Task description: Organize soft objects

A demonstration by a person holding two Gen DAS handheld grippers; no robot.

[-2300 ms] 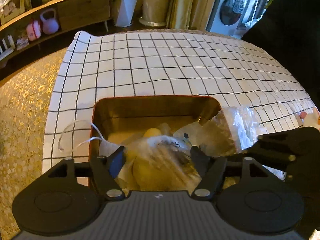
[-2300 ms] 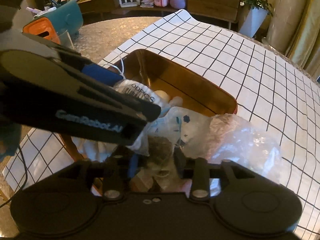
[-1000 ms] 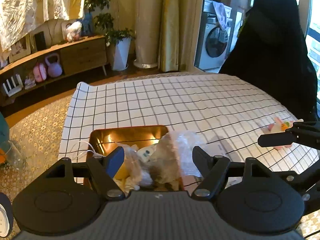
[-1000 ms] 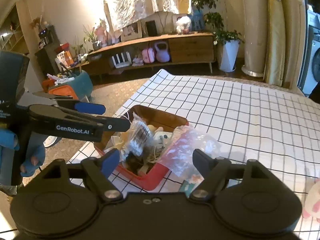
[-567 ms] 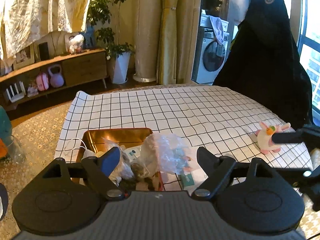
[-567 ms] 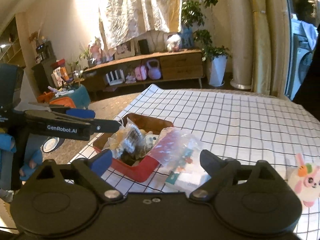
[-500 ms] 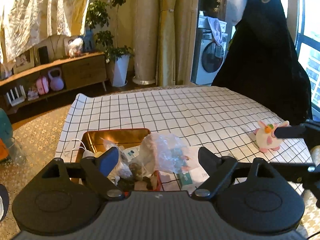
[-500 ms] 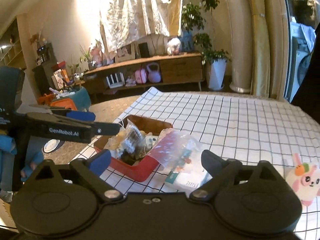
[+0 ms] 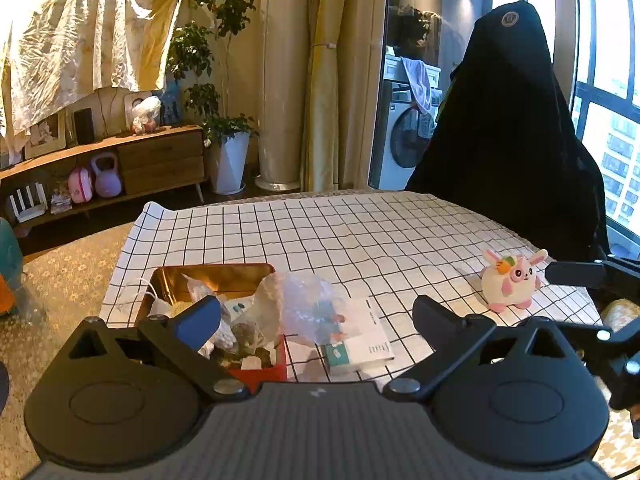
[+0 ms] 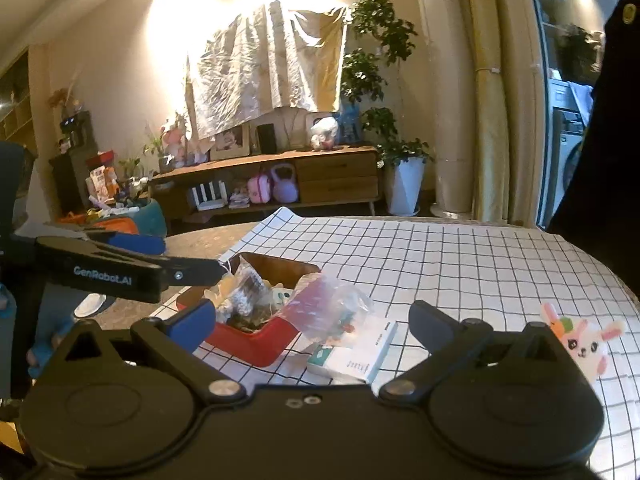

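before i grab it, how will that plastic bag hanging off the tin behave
The plastic bag looks thin and crinkled, so it will likely flop and crumple. It drapes over the tin rim onto a white box, so lifting may drag either. Probably light and slippery.

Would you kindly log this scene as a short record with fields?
surface: checked cloth
tin: red tin, heaped with packets
clear bag: clear bag, drooping over the tin's rim onto the white box
plush: pink bunny toy, apart from the tin, on the cloth
left tool: opening, empty
right tool: open, empty
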